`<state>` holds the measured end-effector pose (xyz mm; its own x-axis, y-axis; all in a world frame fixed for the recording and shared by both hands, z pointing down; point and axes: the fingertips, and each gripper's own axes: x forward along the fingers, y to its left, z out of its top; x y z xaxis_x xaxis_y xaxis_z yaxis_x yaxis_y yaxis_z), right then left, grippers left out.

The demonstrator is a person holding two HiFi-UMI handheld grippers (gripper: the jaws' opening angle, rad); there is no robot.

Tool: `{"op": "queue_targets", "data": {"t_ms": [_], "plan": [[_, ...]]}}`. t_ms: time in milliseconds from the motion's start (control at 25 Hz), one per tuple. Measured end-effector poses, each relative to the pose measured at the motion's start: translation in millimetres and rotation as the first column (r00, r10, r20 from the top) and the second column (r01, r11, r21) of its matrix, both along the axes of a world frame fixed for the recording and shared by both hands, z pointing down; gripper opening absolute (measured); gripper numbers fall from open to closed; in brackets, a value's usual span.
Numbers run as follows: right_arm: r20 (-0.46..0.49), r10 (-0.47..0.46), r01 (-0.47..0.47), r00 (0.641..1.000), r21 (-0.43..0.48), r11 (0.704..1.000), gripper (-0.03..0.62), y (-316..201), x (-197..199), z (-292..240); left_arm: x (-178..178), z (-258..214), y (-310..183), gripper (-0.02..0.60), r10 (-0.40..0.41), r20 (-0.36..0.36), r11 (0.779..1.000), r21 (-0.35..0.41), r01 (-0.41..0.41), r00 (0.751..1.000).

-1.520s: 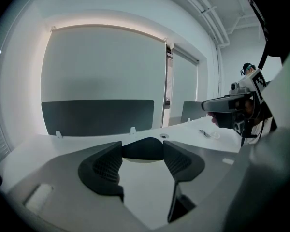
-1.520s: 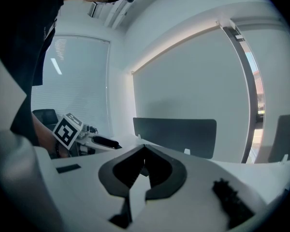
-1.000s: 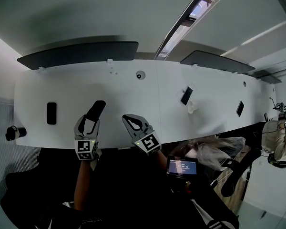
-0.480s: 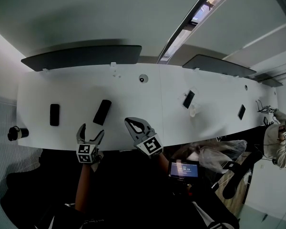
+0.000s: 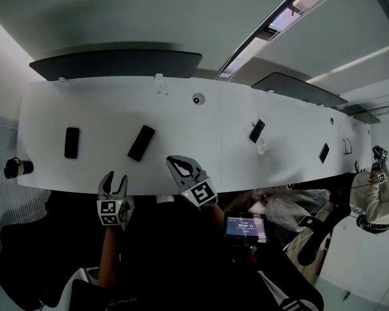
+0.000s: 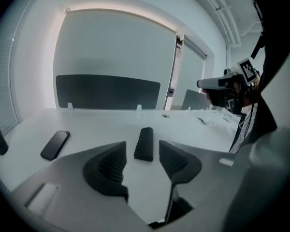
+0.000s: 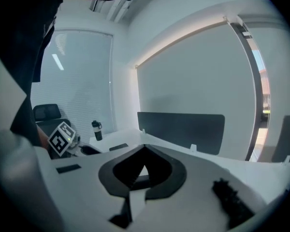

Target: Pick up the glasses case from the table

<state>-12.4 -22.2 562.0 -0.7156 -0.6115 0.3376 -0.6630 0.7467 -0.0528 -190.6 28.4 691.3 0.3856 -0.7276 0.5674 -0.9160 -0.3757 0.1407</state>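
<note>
Glasses case point(image 5: 141, 142) looks light, stiff, slick: pinch across its middle. Left hand-held gripper point(image 5: 115, 177), short of it, jaws apart, empty, just narrowing; right hand-held gripper point(image 7: 144, 151) pressed together.

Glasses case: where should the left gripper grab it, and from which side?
Probably pinch the glasses case across its narrow width at mid-length, coming from the near table edge: it lies flat, long axis in line with the left gripper, whose jaws, just closing, hold nothing.

Beyond the right gripper point(image 7: 144, 148), through the gap in its closed jaws, only a dark sliver point(image 7: 141, 181) showed, too hidden to name. Far to its right, a pale thing point(image 5: 262, 149) was too small to tell, and a person point(image 5: 373, 199) was cut off by the picture's edge.
</note>
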Motion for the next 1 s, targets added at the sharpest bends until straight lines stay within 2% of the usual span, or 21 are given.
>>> {"op": "queue_targets", "data": {"t_ms": [40, 240, 400, 560, 680, 800, 1000], "plan": [[-0.017, -0.014, 0.014, 1.000, 0.006, 1.000, 0.006, 2, -8, 1, -2, -6, -2, 0.212, 0.001, -0.013, 1.000, 0.016, -0.001, 1.000], [-0.025, -0.046, 0.046, 0.999, 0.027, 0.999, 0.006, 15, -41, -4, -10, -27, -4, 0.210, 0.018, -0.056, 0.997, 0.073, -0.014, 0.998], [-0.032, -0.045, 0.046, 0.998, 0.010, 0.999, 0.006, 34, -66, -5, -23, -23, 6, 0.198, 0.055, -0.070, 0.995, 0.091, -0.049, 0.996], [-0.046, -0.043, 0.043, 0.998, 0.005, 0.999, 0.006, 58, -97, -1, -41, -6, 19, 0.192, 0.085, -0.084, 0.994, 0.071, -0.079, 0.993], [-0.103, -0.082, 0.086, 0.991, 0.033, 0.996, 0.006, 81, -116, -1, -44, 3, 32, 0.181, 0.123, -0.090, 0.992, 0.051, -0.118, 0.988], [-0.148, -0.123, 0.132, 0.981, 0.056, 0.990, 0.006, 109, -125, -5, -42, 4, 54, 0.181, 0.166, -0.084, 0.986, 0.035, -0.164, 0.982], [-0.135, -0.122, 0.135, 0.983, 0.090, 0.987, 0.006, 141, -126, -16, -43, 0, 93, 0.179, 0.191, -0.045, 0.981, 0.034, -0.189, 0.981]]}}
